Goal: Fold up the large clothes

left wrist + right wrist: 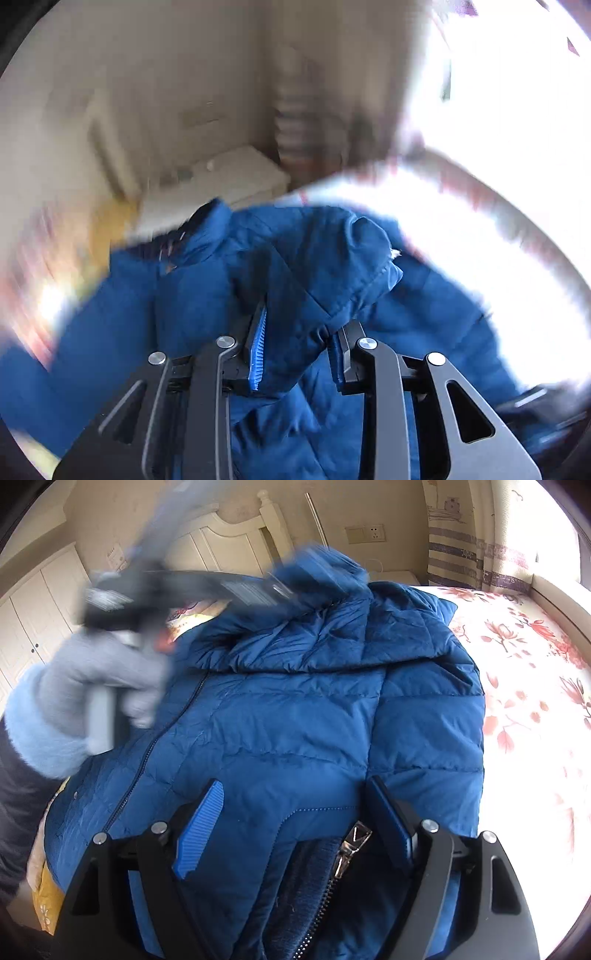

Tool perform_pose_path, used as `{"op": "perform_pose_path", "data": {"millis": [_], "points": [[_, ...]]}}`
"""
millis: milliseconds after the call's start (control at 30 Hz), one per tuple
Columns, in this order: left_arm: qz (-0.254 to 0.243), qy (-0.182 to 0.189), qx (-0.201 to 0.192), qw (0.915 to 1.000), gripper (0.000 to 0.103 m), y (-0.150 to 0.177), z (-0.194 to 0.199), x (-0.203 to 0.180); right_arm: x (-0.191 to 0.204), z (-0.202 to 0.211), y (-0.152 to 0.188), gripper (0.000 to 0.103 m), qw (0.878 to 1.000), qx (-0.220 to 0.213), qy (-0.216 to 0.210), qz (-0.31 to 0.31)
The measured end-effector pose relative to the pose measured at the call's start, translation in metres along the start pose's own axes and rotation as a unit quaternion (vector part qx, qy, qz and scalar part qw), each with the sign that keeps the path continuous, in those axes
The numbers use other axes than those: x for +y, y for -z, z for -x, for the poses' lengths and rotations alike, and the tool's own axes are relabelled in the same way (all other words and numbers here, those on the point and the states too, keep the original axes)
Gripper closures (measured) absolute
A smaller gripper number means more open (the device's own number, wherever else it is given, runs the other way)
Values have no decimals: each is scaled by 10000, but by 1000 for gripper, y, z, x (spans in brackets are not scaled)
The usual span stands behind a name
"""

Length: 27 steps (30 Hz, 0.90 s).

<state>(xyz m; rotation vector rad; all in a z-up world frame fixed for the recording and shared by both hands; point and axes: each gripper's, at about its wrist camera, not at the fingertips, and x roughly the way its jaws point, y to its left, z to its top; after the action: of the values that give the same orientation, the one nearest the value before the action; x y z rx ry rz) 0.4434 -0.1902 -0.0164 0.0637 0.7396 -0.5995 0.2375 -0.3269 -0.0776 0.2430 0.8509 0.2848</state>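
Blue puffer jacket (295,709) lies on the floral bed (535,686): soft, bulky, slick shell. Left gripper (295,343) pinches a fabric fold; right gripper (295,823) gapes wide over the hem, gripping nothing. Grab seams or hem.

The blue quilted puffer jacket (295,716) lies front-up on the floral bed, zipper partly open.

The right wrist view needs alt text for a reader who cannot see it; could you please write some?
A blue puffer jacket lies on a floral bedsheet, with the right gripper open, its blue-padded fingers spread over the jacket's lower front by the zipper pull. At left, a grey-gloved hand holds the blurred left gripper at the jacket's hood.
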Motion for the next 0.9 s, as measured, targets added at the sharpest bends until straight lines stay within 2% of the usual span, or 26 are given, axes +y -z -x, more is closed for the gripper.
{"op": "perform_pose_path", "data": {"millis": [33,67,100,133,167,200,267,333,367,400,433,467,500,533,567,600,667,733,767,800,867,900], "points": [[829,517,-314,9947,76,3,23,36,-2,0,0,24,10000,-18,-29,-22],[1394,822,-510,9855,76,11,37,60,-3,1,0,24,10000,-30,-56,-44],[2170,1253,-742,9653,76,26,53,97,-4,2,1,24,9999,-36,-85,-60],[2620,1538,-858,9489,76,38,60,119,-5,2,1,24,9999,-39,-103,-72],[3245,1904,-991,9212,75,61,68,150,-5,2,0,24,9999,-43,-117,-85],[3683,2031,-1042,9012,75,82,70,173,-6,2,0,24,9999,-45,-127,-94],[4294,1875,-1005,8777,71,118,70,205,-7,0,-2,24,9999,-36,-124,-89],[4675,1627,-912,8641,67,145,66,228,-7,0,-2,24,9999,-24,-98,-66],[4878,1560,-836,8548,63,157,62,239,-7,-1,-3,24,10000,-17,-75,-51],[4962,1591,-806,8497,62,162,59,245,-6,0,-2,24,10000,-15,-58,-37],[4969,1719,-815,8467,57,163,56,248,-6,-1,-2,24,10000,-11,-2,-7],[4921,1784,-822,8481,51,160,55,249,-4,0,-2,25,10000,-12,72,19],[4848,1806,-809,8520,40,154,54,248,-2,1,-3,25,9997,-14,222,65],[4757,1819,-795,8569,34,149,56,246,1,3,-4,26,9992,-32,372,135],[4624,1823,-797,8641,24,139,54,241,5,6,-8,26,9979,-100,580,283],[4540,1820,-795,8686,19,133,53,239,9,13,-12,26,9947,-259,868,486],[4380,1645,-785,8803,20,127,49,237,12,24,-24,26,9872,-570,1301,724],[4176,1491,-819,8926,29,127,45,231,12,27,-39,26,9787,-679,1713,908],[4043,1345,-791,9012,40,130,46,226,12,22,-48,26,9701,-667,2032,1150],[3981,1260,-759,9055,48,136,53,225,12,11,-55,26,9595,-559,2356,1438],[3918,1207,-738,9091,56,136,51,221,6,-16,-66,26,9390,-224,2891,1852],[3855,1206,-712,9120,60,136,50,220,2,-33,-71,30,9268,-49,3130,2073]]}}
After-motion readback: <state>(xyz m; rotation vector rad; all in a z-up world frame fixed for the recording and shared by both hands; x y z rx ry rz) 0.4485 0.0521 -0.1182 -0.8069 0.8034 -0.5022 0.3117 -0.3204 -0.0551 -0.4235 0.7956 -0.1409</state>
